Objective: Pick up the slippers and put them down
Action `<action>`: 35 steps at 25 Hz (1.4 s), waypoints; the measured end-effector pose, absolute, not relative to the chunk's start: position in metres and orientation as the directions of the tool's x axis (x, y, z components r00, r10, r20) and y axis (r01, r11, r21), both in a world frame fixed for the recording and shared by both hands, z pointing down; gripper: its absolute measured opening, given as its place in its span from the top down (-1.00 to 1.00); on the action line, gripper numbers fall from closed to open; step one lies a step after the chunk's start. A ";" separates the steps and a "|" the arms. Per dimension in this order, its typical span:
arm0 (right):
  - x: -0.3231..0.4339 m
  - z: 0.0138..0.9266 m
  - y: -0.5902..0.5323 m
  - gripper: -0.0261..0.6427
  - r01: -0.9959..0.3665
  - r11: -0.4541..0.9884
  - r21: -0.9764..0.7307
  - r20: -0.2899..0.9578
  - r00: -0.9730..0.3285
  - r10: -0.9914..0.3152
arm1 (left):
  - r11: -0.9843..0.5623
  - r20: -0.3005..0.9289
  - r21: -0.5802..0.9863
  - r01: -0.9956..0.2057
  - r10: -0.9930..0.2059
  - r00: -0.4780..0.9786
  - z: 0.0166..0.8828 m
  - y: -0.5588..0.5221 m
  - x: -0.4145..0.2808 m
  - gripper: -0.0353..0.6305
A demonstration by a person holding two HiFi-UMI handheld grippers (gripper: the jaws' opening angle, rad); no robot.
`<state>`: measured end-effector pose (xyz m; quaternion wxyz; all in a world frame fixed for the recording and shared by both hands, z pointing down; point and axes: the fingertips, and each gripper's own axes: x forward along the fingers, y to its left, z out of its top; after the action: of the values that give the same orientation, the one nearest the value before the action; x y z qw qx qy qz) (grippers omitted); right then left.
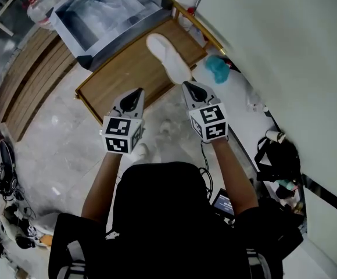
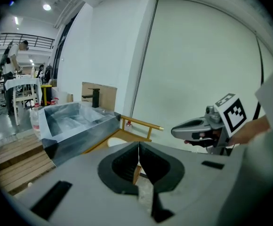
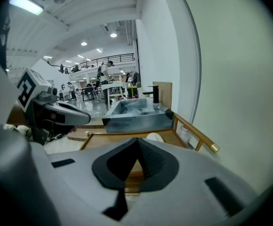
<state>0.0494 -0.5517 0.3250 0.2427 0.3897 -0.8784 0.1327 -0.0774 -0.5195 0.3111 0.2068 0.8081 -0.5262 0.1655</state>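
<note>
A single white slipper (image 1: 167, 56) lies on a low wooden platform (image 1: 122, 77) ahead of me; its edge shows in the left gripper view (image 2: 115, 141) and the right gripper view (image 3: 154, 137). My left gripper (image 1: 136, 92) hovers short of the platform's near edge, jaws shut on nothing (image 2: 138, 147). My right gripper (image 1: 187, 86) hangs just below the slipper's near end, apart from it and also shut and empty (image 3: 137, 142). Each gripper sees the other: the right gripper (image 2: 197, 128), the left gripper (image 3: 56, 114).
A metal basin (image 1: 107, 13) stands at the platform's far end. A teal object (image 1: 218, 68) lies by the white wall (image 1: 296, 68) on the right. A wooden rail (image 3: 197, 135) runs along that wall. Wood decking (image 1: 32, 80) lies to the left, bags (image 1: 276, 156) at right.
</note>
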 end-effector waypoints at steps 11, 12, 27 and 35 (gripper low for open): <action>0.061 0.405 -0.582 0.95 -0.721 0.690 -0.070 0.675 -0.543 -0.499 | -0.305 0.601 0.216 -0.927 -0.707 0.373 0.364 -0.527 -0.070 0.88; 0.061 0.412 -0.584 0.95 -0.715 0.696 -0.068 0.686 -0.540 -0.487 | -0.303 0.605 0.218 -0.928 -0.704 0.372 0.368 -0.528 -0.069 0.88; 0.040 0.483 -0.622 0.74 -0.639 0.766 -0.070 0.771 -0.523 -0.365 | -0.215 0.624 0.242 -0.946 -0.713 0.321 0.413 -0.551 -0.078 0.88; 0.032 0.516 -0.645 0.45 -0.608 0.793 -0.034 0.808 -0.483 -0.337 | -0.162 0.648 0.256 -0.953 -0.703 0.293 0.430 -0.553 -0.084 0.88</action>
<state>0.0321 -0.6449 0.5164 0.4247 0.2792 -0.8463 0.1600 -0.0842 -0.5529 0.4298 0.3217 0.7369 -0.5619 0.1945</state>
